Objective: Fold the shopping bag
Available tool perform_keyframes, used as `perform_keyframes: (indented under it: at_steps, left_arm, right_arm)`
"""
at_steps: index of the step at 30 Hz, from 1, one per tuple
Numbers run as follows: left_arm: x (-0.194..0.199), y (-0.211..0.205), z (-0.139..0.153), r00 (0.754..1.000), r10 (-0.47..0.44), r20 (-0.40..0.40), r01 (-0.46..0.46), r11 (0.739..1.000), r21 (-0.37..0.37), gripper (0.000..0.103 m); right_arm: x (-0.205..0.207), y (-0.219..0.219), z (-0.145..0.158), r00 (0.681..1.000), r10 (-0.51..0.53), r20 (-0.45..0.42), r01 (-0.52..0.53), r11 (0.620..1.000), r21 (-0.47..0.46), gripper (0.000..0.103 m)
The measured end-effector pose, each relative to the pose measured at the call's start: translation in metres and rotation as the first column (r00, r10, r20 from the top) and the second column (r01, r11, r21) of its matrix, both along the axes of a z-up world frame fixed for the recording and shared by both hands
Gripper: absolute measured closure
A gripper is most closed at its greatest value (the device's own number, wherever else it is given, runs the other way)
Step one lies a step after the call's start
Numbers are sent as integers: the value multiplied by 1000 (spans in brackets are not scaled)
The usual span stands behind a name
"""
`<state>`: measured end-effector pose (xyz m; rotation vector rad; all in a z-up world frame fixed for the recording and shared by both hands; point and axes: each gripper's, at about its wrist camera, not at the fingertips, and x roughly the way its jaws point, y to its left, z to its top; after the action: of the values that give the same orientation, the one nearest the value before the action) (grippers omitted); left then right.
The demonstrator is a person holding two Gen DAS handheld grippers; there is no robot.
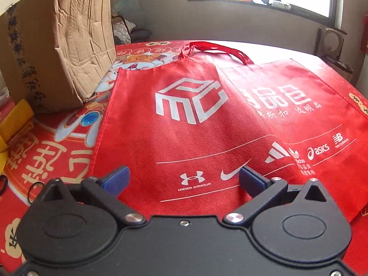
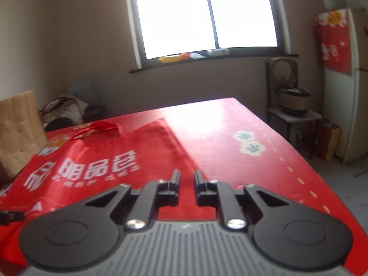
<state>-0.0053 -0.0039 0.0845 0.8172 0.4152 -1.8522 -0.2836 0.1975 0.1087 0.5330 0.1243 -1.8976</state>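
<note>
A red non-woven shopping bag (image 1: 184, 119) with white logos lies flat on the table, its red handles (image 1: 214, 48) at the far end. A diagonal crease runs down it, and its right part lies slightly over the left. My left gripper (image 1: 184, 178) hovers over the bag's near bottom edge, wide open, blue pads (image 1: 116, 178) apart and nothing between them. In the right wrist view the bag (image 2: 103, 161) sits left of centre, handles (image 2: 101, 126) far left. My right gripper (image 2: 186, 179) is above the bag's right edge, its jaws drawn to a narrow slit, holding nothing.
A red printed tablecloth (image 1: 46, 156) covers the table (image 2: 253, 142). A creased cardboard box (image 1: 57, 46) stands at the far left, with a yellow item (image 1: 16, 122) and black bands (image 1: 34, 191) near the left edge. A rice cooker (image 2: 293, 102) and a fridge (image 2: 352, 80) stand beyond the right side.
</note>
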Motion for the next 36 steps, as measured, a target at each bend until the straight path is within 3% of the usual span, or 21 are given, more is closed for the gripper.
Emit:
perform_keyframes:
  at_steps: [2, 5, 6, 8, 17, 20, 22, 23, 24, 26, 29, 32, 36]
  left_arm:
    - [-2, -1, -5, 1000, 2, -2, -2, 1000, -1, 0]
    - [1, -6, -7, 1000, 25, 19, -24, 999, -26, 0]
    - [2, -8, -7, 999, 32, 26, -31, 999, -35, 0]
    - [5, -13, -7, 998, 45, 42, -43, 998, -52, 0]
    - [9, -62, 8, 993, 105, 55, -97, 987, -129, 0]
    - [3, -85, 12, 990, 121, 75, -109, 983, -150, 0]
    - [-1, -97, 12, 985, 137, 100, -119, 979, -168, 0]
    - [-3, -101, 10, 983, 142, 119, -122, 979, -164, 0]
    - [-3, -103, 8, 980, 149, 129, -128, 980, -153, 0]
    - [1, -103, 6, 980, 156, 122, -141, 982, -123, 0]
    - [12, -94, 10, 986, 150, 75, -144, 987, -76, 0]
    - [25, -82, 16, 986, 168, 9, -167, 985, -45, 0]
    - [12, -73, 12, 988, 150, 42, -148, 988, -46, 0]
  right_arm:
    - [30, -14, 2, 982, 186, 3, -186, 982, 13, 76]
    - [75, -45, -5, 914, 400, 72, -406, 909, 93, 76]
    - [88, -55, -10, 894, 441, 84, -448, 884, 130, 76]
    - [108, -71, -15, 889, 453, 61, -456, 871, 182, 72]
    - [123, -139, -20, 936, 344, 80, -353, 915, 195, 68]
    - [119, -173, -21, 944, 315, 99, -328, 926, 186, 56]
    - [120, -194, -23, 934, 330, 133, -350, 921, 170, 22]
    - [121, -204, -23, 926, 343, 160, -367, 917, 158, 1]
    - [123, -213, -24, 921, 349, 170, -375, 914, 156, 1]
    - [131, -225, -26, 939, 327, 111, -343, 916, 205, 1]
    - [139, -229, -27, 939, 338, 67, -344, 909, 235, 1]
    - [134, -213, -16, 942, 333, 31, -334, 927, 171, 1]
    - [109, -182, 12, 980, 126, -156, -121, 992, 41, 1]
